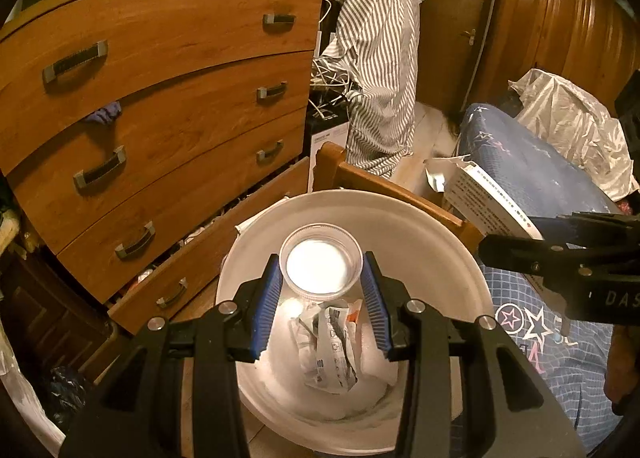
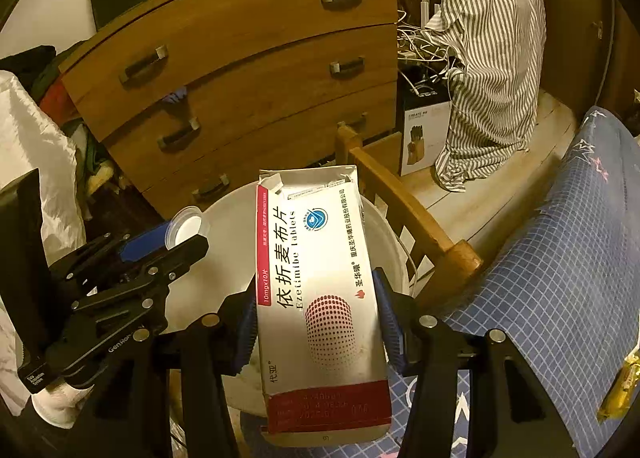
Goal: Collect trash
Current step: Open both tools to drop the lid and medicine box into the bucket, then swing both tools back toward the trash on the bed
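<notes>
Holding my left gripper (image 1: 322,290) pinched on the clear plastic lid (image 1: 321,260) and my right gripper (image 2: 316,322) on the tablet box (image 2: 316,298), both above the white bin (image 1: 440,242), I should release only once each clears the rim.

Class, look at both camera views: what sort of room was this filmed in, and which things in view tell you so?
Most likely a bedroom in a home. A wooden chest of drawers stands by the wall, a bed with a starred blue cover runs along the right, and a striped shirt hangs near a wooden door.
</notes>
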The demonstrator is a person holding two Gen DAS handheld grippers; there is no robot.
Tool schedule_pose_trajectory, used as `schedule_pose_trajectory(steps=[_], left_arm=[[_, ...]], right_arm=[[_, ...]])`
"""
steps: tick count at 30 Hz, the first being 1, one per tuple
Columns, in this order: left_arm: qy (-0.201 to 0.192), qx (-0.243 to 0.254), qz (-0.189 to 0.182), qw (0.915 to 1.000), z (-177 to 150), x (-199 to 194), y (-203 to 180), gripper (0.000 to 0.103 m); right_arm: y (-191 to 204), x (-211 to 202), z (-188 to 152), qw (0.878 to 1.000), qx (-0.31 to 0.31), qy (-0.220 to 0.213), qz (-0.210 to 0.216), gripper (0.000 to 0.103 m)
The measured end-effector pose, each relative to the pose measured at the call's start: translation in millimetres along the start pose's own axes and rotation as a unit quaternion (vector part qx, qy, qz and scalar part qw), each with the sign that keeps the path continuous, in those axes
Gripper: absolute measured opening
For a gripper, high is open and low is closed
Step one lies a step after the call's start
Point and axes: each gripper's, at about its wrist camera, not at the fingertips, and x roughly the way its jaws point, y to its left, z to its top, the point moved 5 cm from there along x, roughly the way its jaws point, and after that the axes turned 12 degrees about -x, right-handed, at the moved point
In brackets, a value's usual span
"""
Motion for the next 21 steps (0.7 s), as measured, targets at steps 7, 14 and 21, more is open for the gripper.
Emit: schedule_pose_trajectory(steps=[7, 14, 21], left_arm=[[-0.004, -0.006, 0.013, 0.9999, 1, 3, 10, 0.066], [-0.008, -0.006, 0.014, 0.9999, 1, -2, 12, 0.066], [-0.008, 0.021, -0.035, 0.9991, -23, -24, -30, 0.066]], right_arm=[[-4, -8, 1, 1.000, 0.013, -0.022, 0.014, 0.068], [-10, -30, -5, 0.999, 0.026, -0.044, 0.017, 0.068], [-14, -101, -64, 0.994, 0.032, -0.102, -0.008, 0.068]])
